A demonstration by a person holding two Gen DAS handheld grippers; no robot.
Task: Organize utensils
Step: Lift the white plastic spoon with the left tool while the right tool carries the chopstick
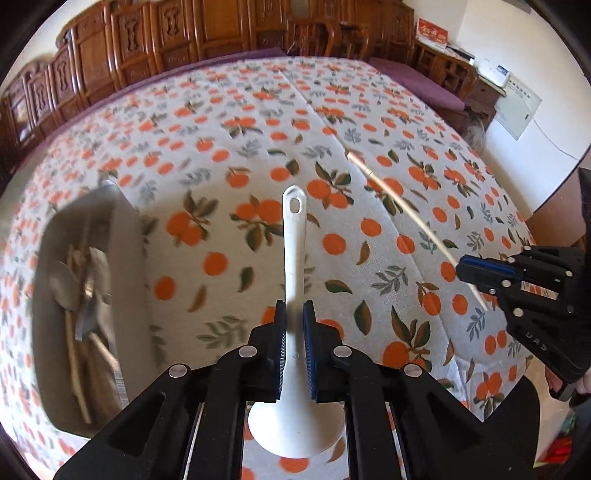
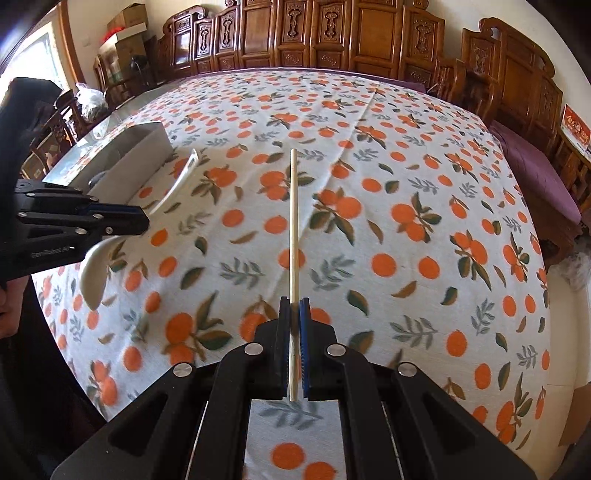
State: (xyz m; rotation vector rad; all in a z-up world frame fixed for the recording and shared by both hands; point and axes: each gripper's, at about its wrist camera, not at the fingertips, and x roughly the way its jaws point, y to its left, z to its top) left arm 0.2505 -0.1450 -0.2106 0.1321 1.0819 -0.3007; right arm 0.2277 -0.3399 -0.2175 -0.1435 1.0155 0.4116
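My left gripper (image 1: 294, 314) was clamped on the handle of a white plastic spoon (image 1: 294, 258), its jaws pressed against both sides of the shaft. The handle's end with its hanging hole pointed away from me, and the broad bowl sat below the jaws, close to the camera. From the right wrist view the same spoon (image 2: 177, 181) hung clear above the cloth, held by my left gripper (image 2: 146, 221).

My right gripper (image 2: 294, 310) was closed on a single pale wooden chopstick (image 2: 293, 221), which ran straight forward from between the jaws. In the left wrist view that chopstick (image 1: 399, 201) slanted above the cloth from my right gripper (image 1: 460, 267).

Under both lay the tabletop (image 1: 369, 110), covered with a white cloth printed with oranges and leaves. To the left stood a pale rectangular tray (image 1: 125, 236) with several utensils inside, too blurred to name. Carved wooden furniture (image 2: 332, 33) lined the far side of the room.
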